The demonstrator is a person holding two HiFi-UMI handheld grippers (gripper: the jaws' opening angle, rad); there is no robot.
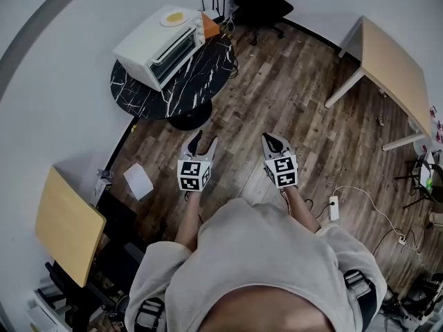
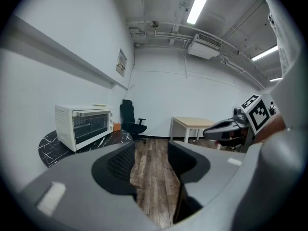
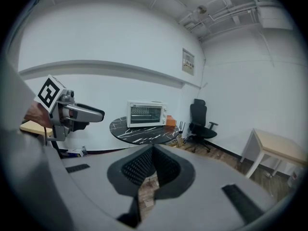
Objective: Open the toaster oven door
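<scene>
The white toaster oven (image 1: 160,45) stands on a round black marble table (image 1: 138,92) far ahead to the left, with its glass door shut. The left gripper view also shows the oven (image 2: 84,125), and it appears in the right gripper view (image 3: 147,113) too. My left gripper (image 1: 201,142) hangs over the wood floor well short of the table, open, with floor showing between its jaws (image 2: 151,148). Beside it my right gripper (image 1: 274,142) is shut on nothing, its pads meeting at the tip (image 3: 154,150).
A plate (image 1: 174,18) lies on top of the oven and an orange box (image 1: 210,26) sits beside it. A black office chair (image 1: 263,2) stands behind the table. A wooden table (image 1: 391,68) is at right, another (image 1: 66,227) at left. A power strip (image 1: 333,207) lies on the floor.
</scene>
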